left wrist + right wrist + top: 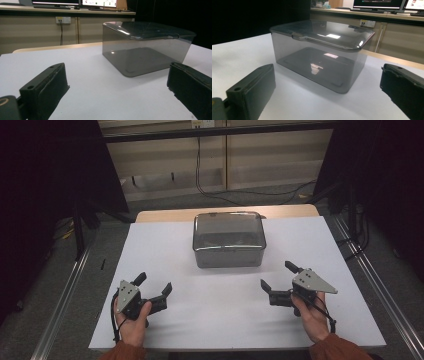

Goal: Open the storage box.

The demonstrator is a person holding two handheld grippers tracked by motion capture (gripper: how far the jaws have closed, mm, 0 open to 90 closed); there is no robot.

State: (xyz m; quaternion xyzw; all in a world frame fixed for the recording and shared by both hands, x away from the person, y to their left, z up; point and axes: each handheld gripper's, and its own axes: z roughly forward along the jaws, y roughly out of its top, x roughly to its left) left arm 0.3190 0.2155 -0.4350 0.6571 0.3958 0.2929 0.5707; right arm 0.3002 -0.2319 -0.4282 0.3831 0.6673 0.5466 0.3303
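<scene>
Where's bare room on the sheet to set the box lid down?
The white sheet is bare left and right of the lidded box, and in the wide strip between the box and both open tools: left hand-held gripper, right hand-held gripper. Tightest is the narrow strip behind the box.

White sheet covers a light wood table, wood showing at the far edge. Grey floor around it, metal rails left and right. Far side: beige cabinets, wall socket with black cable trailing to the floor. Monitors on the counter. Dark on both sides.
</scene>
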